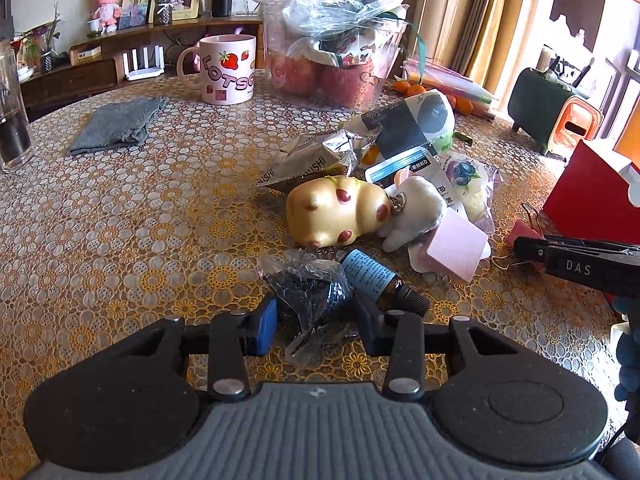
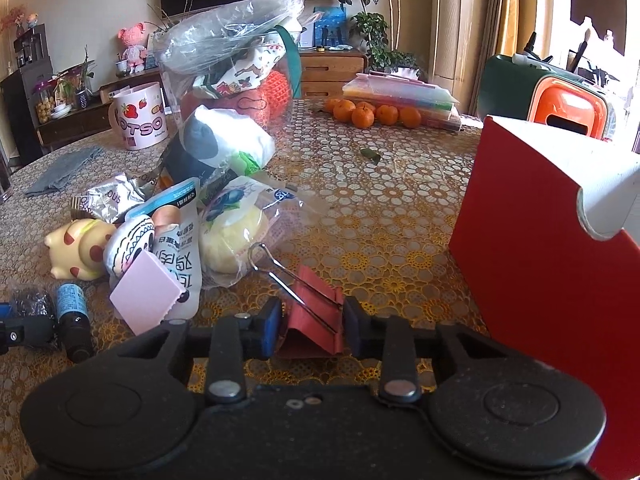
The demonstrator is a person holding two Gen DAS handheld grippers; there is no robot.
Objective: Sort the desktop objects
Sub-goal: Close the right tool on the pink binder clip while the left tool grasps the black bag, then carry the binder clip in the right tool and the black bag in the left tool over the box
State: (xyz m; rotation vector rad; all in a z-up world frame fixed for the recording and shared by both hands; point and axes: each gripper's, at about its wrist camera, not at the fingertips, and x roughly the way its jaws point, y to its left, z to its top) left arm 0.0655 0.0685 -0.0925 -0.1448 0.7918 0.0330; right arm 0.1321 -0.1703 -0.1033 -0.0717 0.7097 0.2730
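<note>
Left gripper (image 1: 316, 320) clamps a crinkled black packet (image 1: 308, 288); right gripper (image 2: 308, 326) pinches a red binder clip (image 2: 312, 320), a red box (image 2: 532, 240) at its 2 o'clock.

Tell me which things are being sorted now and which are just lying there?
Being sorted:
- crinkly clear bag of black bits, in left tool
- red metal binder clip, in right tool

Lying about:
- pink strawberry mug
- grey folded cloth
- orange tangerines

The pink mug (image 1: 228, 69) reads "LOTSO", and the black tool arm (image 1: 580, 266) carries "DAS".
</note>
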